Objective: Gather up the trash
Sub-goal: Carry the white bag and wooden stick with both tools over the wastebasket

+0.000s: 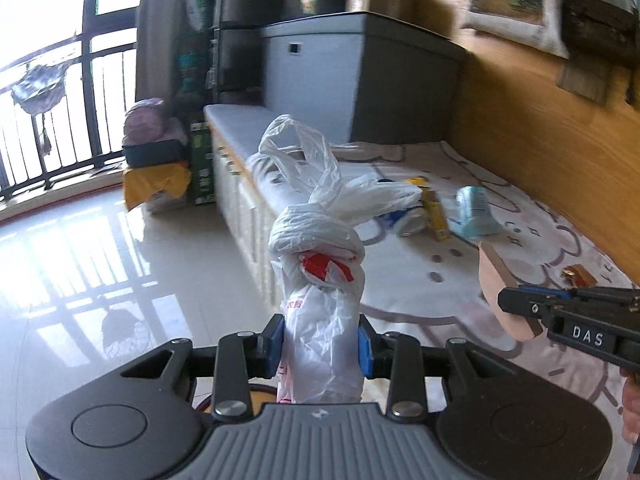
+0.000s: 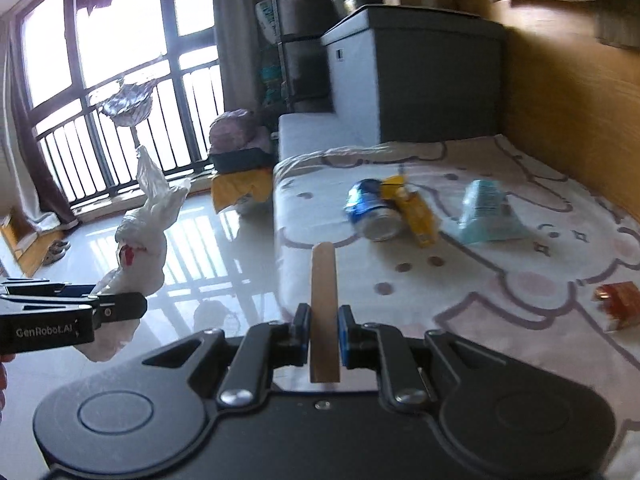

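Observation:
My left gripper [image 1: 320, 346] is shut on a knotted white plastic bag [image 1: 320, 280] with a red mark, held upright over the floor; the bag also shows in the right wrist view [image 2: 142, 244]. My right gripper [image 2: 323, 330] is shut on a flat wooden stick [image 2: 324, 300], which also shows in the left wrist view [image 1: 500, 284]. On the patterned bed cover [image 2: 500, 280] lie a blue can [image 2: 374, 212], a yellow carton [image 2: 416, 214], a pale blue wrapper [image 2: 486, 212] and an orange-red wrapper [image 2: 618, 306].
A grey cabinet [image 2: 420, 76] with boxes on top stands at the bed's far end. A grey bench [image 1: 236, 128] runs along the bed. Glossy tiled floor [image 1: 100, 260] lies left, with bundles [image 1: 156, 160] by the barred window [image 2: 100, 100]. A wooden wall [image 1: 540, 140] is at right.

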Demonstrator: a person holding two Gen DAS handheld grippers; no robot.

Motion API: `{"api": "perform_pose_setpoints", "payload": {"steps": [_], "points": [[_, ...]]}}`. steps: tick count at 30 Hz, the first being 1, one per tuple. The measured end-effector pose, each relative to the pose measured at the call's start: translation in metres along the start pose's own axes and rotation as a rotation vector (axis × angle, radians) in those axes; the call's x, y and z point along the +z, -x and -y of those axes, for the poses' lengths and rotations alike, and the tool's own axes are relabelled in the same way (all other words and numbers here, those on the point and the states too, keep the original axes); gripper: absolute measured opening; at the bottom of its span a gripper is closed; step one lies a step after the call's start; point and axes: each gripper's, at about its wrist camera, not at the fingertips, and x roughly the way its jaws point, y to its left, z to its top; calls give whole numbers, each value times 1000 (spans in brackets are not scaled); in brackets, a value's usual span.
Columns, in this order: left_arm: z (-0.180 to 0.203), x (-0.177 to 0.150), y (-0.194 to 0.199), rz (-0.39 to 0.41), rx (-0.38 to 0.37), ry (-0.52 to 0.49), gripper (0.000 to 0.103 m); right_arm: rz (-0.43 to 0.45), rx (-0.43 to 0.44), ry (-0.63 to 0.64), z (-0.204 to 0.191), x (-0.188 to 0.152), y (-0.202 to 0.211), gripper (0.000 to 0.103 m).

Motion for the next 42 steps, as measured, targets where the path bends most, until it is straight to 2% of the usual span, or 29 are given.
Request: {"api": "perform_pose_setpoints", "payload": {"steps": [11, 20, 25, 34, 42], "points": [[-60, -21, -4, -16, 96, 82, 38, -54, 44, 53, -61, -4, -39, 15], [-91, -39, -33, -66, 123, 122, 38, -166, 78, 73, -83, -27, -97, 15], [-106, -55, -62, -119, 122, 144, 38, -279, 133, 37, -81, -39, -133, 15], [-128, -92, -121, -257, 93, 155, 38, -467, 159, -8, -84, -63, -194, 15], [-144, -133, -167, -386, 58, 151, 38, -644, 121, 10, -91, -103, -251, 15]]}}
